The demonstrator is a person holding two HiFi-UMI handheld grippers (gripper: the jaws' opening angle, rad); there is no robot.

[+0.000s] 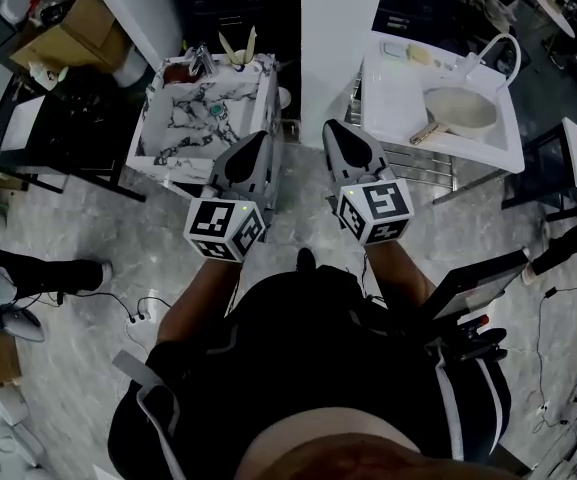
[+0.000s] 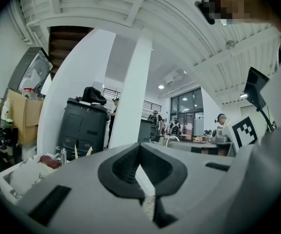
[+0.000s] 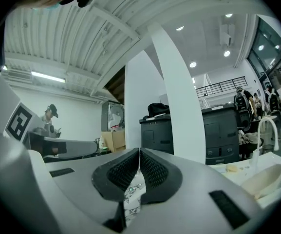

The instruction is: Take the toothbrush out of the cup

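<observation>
Left gripper (image 1: 258, 140), right gripper (image 1: 335, 128): fingers closed on both, nothing between them. Held level, side by side, likely transit posture, grasp not yet begun.
Pale toothbrush-like sticks (image 1: 235, 46): upright at far edge of white marble-veined basin surface (image 1: 178, 118), well ahead of grippers.
Cup: too small to discern.
Person's torso hides near floor.

Head overhead, 2 gripper views level, sharing basin (image 1: 168, 133).
</observation>
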